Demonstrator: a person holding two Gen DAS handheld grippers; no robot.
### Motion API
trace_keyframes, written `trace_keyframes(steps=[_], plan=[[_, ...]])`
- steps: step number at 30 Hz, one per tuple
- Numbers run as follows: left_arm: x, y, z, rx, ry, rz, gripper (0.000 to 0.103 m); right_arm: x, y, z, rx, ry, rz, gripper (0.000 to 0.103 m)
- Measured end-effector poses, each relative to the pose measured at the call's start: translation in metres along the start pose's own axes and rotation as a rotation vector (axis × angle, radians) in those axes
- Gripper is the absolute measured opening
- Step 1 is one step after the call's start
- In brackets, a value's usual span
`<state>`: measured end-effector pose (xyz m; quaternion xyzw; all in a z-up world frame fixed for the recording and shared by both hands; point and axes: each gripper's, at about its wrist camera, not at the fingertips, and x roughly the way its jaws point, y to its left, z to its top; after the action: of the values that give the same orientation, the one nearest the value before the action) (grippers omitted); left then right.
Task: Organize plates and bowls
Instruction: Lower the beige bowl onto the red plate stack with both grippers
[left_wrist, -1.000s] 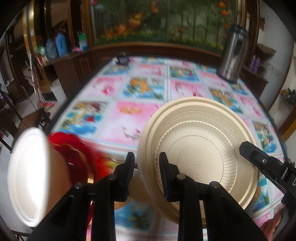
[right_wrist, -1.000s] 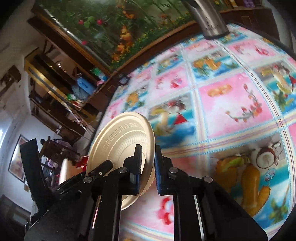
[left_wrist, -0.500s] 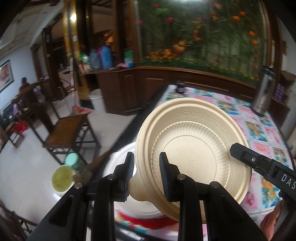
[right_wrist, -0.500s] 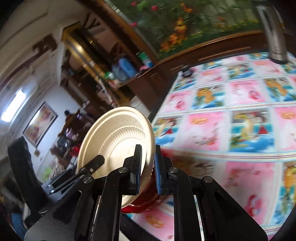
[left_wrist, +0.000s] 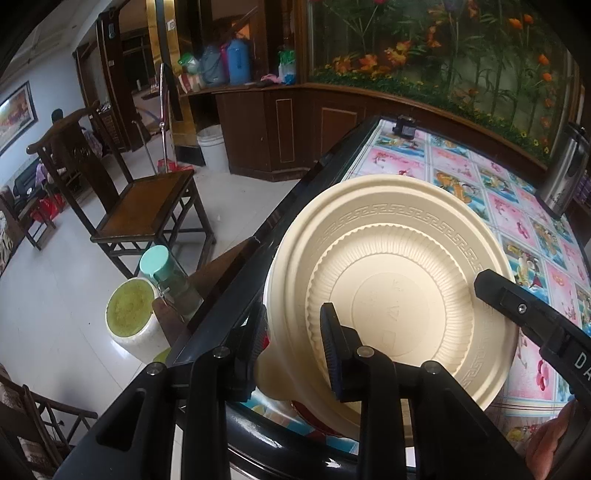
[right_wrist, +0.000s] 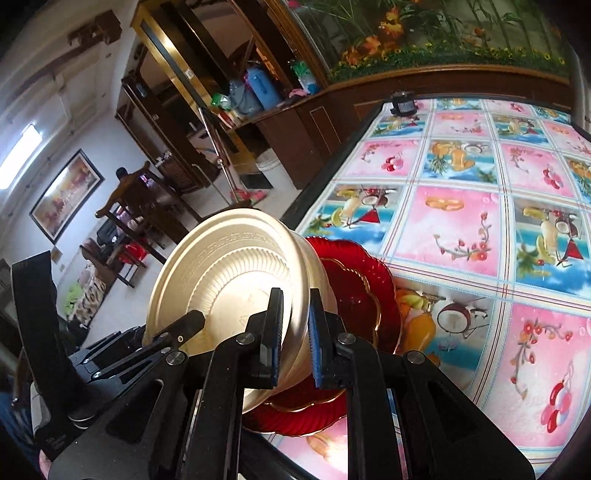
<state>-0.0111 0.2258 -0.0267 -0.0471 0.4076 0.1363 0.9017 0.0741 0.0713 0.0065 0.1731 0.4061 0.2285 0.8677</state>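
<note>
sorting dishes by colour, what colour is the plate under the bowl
Red with a thin gold rim: the plate under the cream bowl, clearest in the right wrist view.

Cream bowl (left_wrist: 391, 295) now carried over to the table edge, above the red plate (right_wrist: 354, 291), left gripper (left_wrist: 291, 350) jaws easing wider around its rim.

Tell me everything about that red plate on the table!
The red plate is glossy, see-through like glass, with a wavy scalloped edge and a thin gold rim line. It lies flat on the fruit-patterned tablecloth near the table's edge. The cream bowl, tilted on its side, hides much of it; whether they touch is unclear. In the left wrist view only a sliver shows.
</note>
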Motion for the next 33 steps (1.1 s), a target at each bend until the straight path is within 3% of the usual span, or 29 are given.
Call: trace_keyframes(steps=[3, 6, 8, 12, 15, 30, 33], plan=[[-0.004, -0.001, -0.001, 0.005, -0.007, 0.011, 0.034, 0.001, 0.001, 0.001, -0.009, -0.011, -0.006, 0.013], [-0.010, 0.004, 0.001, -0.007, -0.035, 0.035, 0.049, 0.002, 0.002, 0.001, -0.023, -0.022, -0.015, 0.013], [-0.017, 0.008, 0.003, -0.014, -0.066, 0.055, 0.065, 0.002, 0.001, 0.000, -0.033, -0.025, -0.015, 0.014], [-0.028, 0.013, 0.007, -0.027, -0.112, 0.079, 0.068, -0.002, -0.004, 0.002, -0.012, -0.037, 0.007, 0.016], [-0.028, 0.011, 0.008, -0.013, -0.118, 0.083, 0.068, -0.006, -0.013, 0.004, 0.027, -0.050, 0.024, 0.028], [-0.019, 0.009, 0.005, 0.004, -0.095, 0.131, 0.072, -0.014, -0.035, 0.005, 0.074, -0.052, 0.048, 0.028], [-0.019, 0.012, 0.005, -0.004, -0.091, 0.137, 0.072, -0.012, -0.036, 0.005, 0.075, -0.042, 0.059, 0.033]])
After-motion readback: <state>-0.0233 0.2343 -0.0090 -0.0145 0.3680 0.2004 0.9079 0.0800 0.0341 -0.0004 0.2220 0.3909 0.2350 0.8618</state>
